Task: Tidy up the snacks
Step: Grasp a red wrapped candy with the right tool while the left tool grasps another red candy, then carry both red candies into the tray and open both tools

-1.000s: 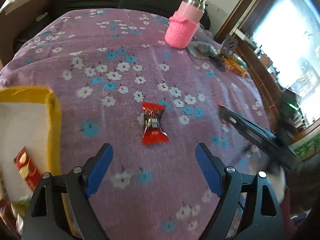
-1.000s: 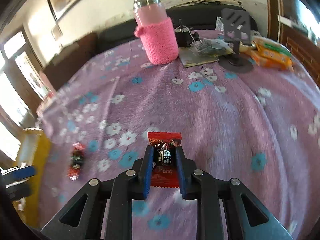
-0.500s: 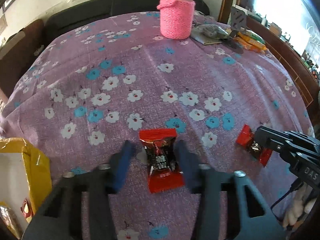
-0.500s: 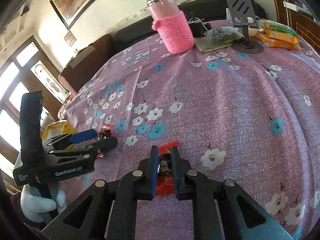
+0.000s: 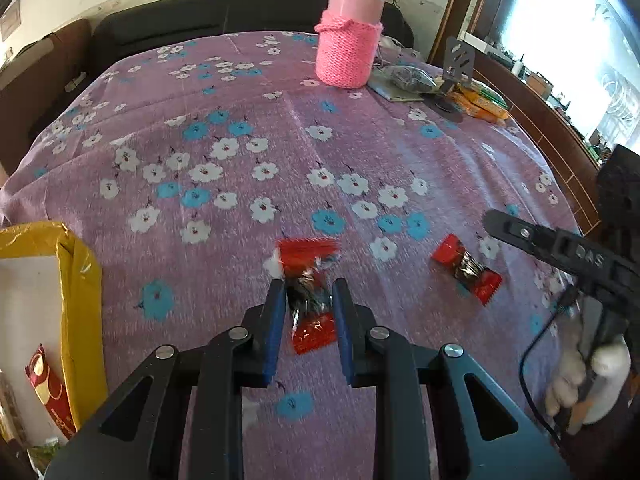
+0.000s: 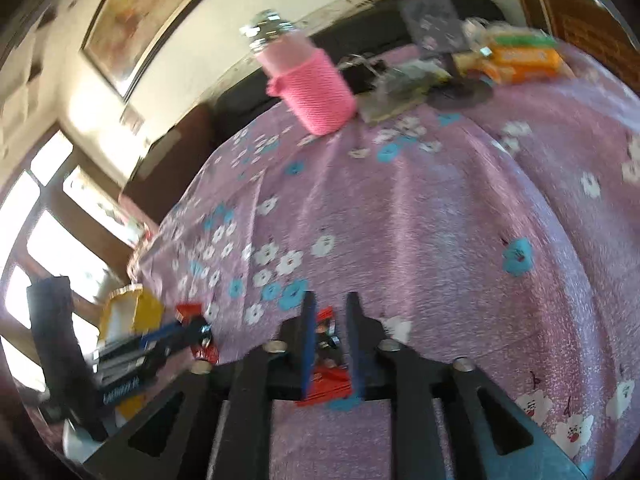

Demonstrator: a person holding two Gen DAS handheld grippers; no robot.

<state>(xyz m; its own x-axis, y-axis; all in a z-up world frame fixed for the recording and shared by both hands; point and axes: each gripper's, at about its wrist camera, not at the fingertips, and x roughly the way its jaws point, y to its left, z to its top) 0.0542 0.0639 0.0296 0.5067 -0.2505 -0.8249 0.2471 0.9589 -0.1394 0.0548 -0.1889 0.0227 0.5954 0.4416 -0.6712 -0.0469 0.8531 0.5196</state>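
A red-and-black wrapped candy [image 5: 306,300] sits between the blue pads of my left gripper [image 5: 306,285], which is shut on it just above the purple flowered cloth [image 5: 240,128]. In the right wrist view that gripper [image 6: 194,330] shows at the lower left with its candy [image 6: 188,311]. A second candy [image 5: 466,270] lies flat on the cloth below my right gripper [image 5: 496,222]. My right gripper [image 6: 330,300] has its jaws opening; this candy [image 6: 326,334] lies loose between the pads.
A yellow-rimmed box [image 5: 78,280] stands at the table's left edge with a red packet [image 5: 48,392] inside. At the far side stand a pink knit-sleeved bottle [image 5: 348,52], a phone stand [image 5: 460,60] and orange packets [image 5: 480,104]. A white-gloved hand [image 5: 580,380] holds the right gripper.
My left gripper went from wide open around its candy to shut on it. My right gripper, which was shut on the other candy, has loosened. Both views have swung and rolled.
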